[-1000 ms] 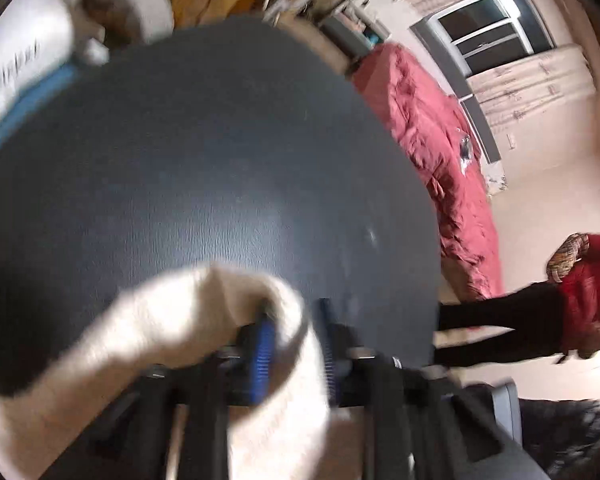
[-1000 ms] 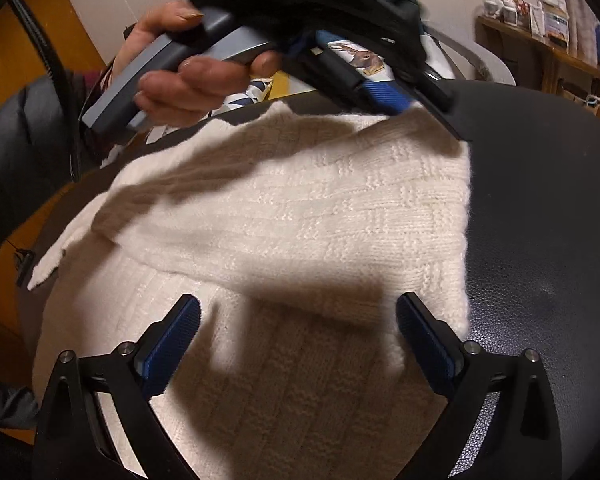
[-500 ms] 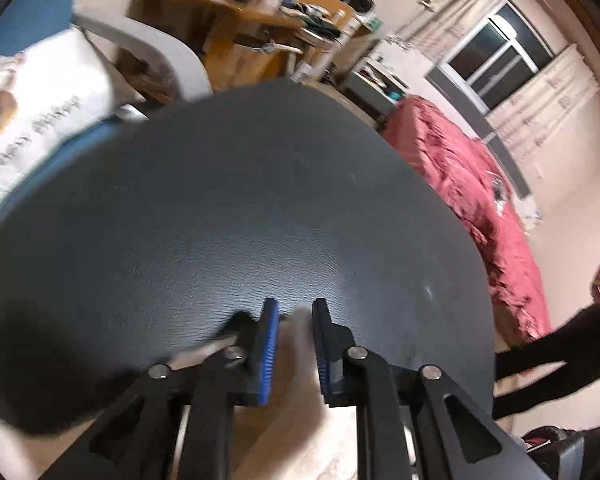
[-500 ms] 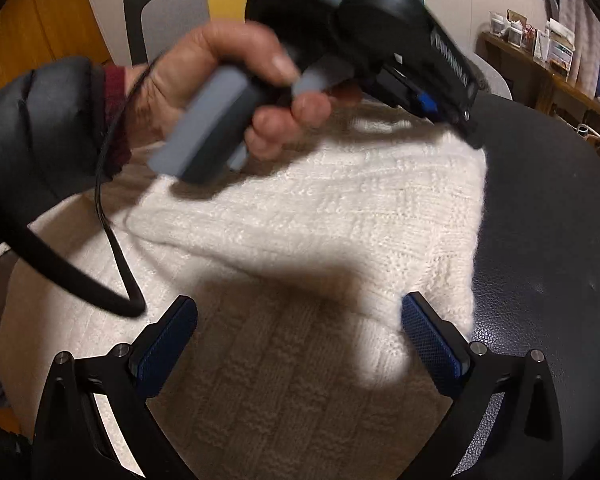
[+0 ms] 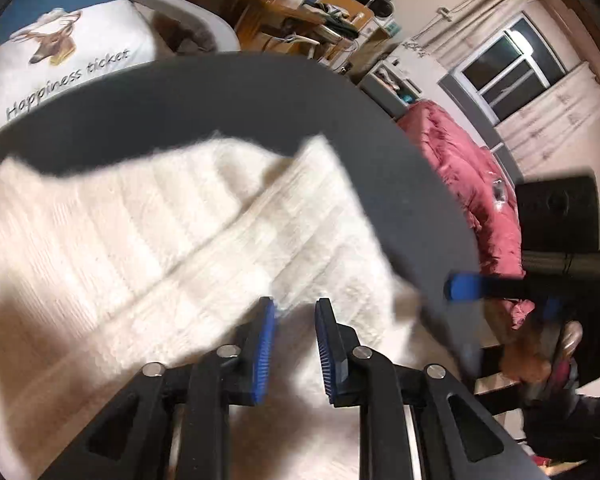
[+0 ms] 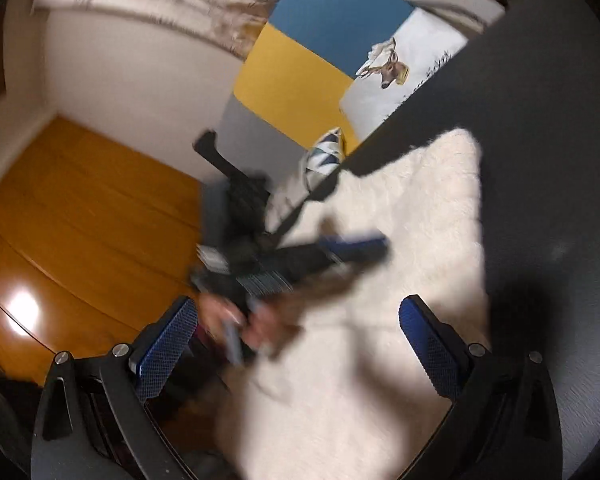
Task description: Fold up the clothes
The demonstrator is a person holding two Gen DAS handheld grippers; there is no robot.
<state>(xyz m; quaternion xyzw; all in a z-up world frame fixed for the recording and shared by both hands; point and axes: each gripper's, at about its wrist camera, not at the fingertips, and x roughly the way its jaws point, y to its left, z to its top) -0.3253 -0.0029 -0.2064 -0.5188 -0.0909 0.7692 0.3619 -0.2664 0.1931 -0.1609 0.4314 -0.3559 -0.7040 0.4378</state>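
The round black bench (image 5: 228, 92) carried a cream knit sweater (image 5: 148, 232), which lay spread over its near part, with one folded-over band running diagonally up toward the far edge and bare black surface left beyond it and along the right edge. In the right wrist view the sweater (image 6: 416, 240) reached the bench's left edge (image 6: 548, 128), where wooden floor (image 6: 80, 208) showed below. The left claw (image 5: 295, 312) hung over the sweater's near part with its blue pads a narrow gap apart, nothing pinched between them and the knit only behind the gap. The right claw (image 6: 298, 320) stood wide, its two pads far apart and empty above the sweater's near left part. Past the far edge sat a white deer-print cushion (image 5: 60, 68), smaller still in view.
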